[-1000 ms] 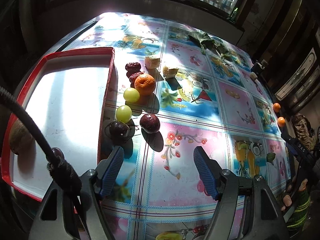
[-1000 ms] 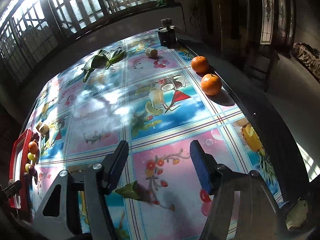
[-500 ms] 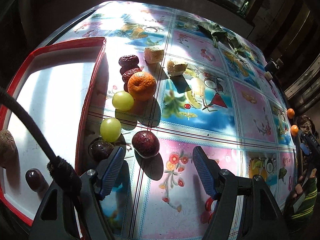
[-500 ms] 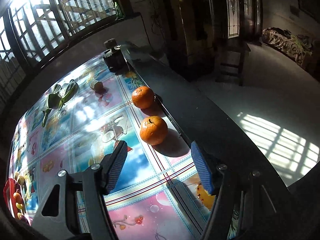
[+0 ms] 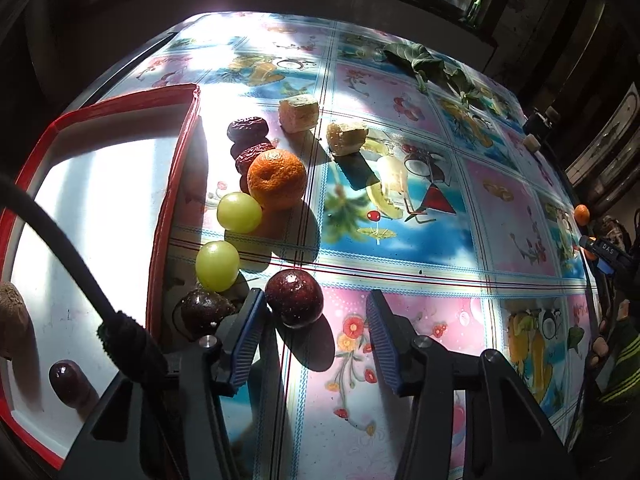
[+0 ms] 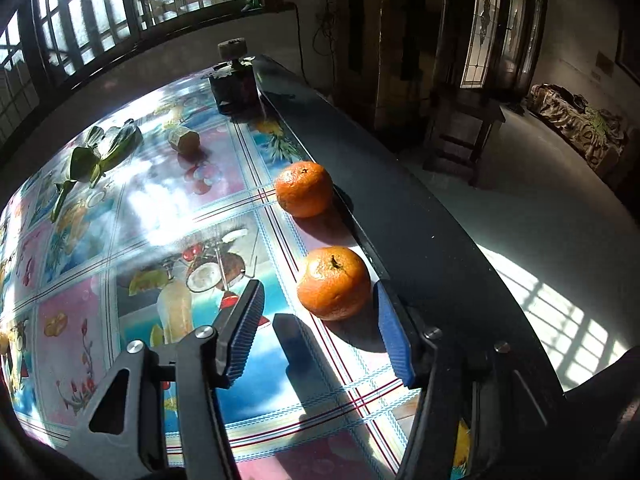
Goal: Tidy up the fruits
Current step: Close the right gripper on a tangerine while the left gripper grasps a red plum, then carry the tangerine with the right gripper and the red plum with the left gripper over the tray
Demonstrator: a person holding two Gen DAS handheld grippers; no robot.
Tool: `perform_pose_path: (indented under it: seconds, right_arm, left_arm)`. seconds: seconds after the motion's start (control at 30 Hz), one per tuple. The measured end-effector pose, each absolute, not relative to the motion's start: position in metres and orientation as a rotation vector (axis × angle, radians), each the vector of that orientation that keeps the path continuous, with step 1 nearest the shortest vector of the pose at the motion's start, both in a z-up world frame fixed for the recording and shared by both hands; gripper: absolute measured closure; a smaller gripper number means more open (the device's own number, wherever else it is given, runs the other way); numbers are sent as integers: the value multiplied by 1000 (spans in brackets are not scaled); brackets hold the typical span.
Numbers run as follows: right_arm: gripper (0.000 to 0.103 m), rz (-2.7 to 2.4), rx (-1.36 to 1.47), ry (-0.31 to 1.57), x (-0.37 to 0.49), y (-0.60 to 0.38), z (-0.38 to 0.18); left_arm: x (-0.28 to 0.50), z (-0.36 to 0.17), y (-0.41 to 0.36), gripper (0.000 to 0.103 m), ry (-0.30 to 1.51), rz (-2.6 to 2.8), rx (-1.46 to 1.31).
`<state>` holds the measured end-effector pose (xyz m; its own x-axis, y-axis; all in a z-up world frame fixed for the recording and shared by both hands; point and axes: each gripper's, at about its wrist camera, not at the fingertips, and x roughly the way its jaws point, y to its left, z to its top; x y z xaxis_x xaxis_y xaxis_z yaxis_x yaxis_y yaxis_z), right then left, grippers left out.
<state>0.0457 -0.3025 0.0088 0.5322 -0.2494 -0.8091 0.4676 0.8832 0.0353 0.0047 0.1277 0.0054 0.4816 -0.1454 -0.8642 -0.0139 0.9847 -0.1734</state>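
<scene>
- Dark-red plum (image 5: 294,298) now sits just inside the wide-open left gripper (image 5: 316,332), touching its left finger, near the red tray (image 5: 170,184)'s right wall; a second ago it lay well ahead.
- Orange mandarin (image 6: 333,282) at the table (image 6: 168,196)'s right edge has come between the right gripper (image 6: 320,330)'s spread fingers.
- Both grasps look ready to close.

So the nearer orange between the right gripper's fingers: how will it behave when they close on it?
The nearer orange is round and sits by the table's dark edge, so an off-centre squeeze might roll it off. Its dimpled peel probably grips the ribbed pads well. It looks slightly soft, so it may give a little. The right gripper is open.
</scene>
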Motion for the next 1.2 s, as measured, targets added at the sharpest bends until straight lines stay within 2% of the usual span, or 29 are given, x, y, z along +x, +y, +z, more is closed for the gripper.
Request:
perform_pose_path:
  seconds: [0.07, 0.1, 0.17, 0.2, 0.57, 1.2]
  right_arm:
    - [51, -427, 258, 929, 48, -303, 7]
    - [62, -417, 262, 922, 47, -303, 8]
    - [66, -396, 271, 917, 44, -302, 8]
    - [66, -380, 275, 915, 42, -299, 9]
    - [66, -136, 341, 866, 2, -251, 16]
    - [66, 46, 163, 897, -46, -131, 33]
  left_arm:
    - [6, 5, 127, 53, 1066, -78, -157]
    - [7, 5, 126, 55, 1065, -73, -150]
    - [8, 5, 127, 74, 1066, -73, -145]
    - [8, 5, 129, 76, 1068, -81, -151]
    - [-3, 7, 121, 77, 1076, -95, -158]
    - [-44, 32, 88, 77, 1004, 27, -13]
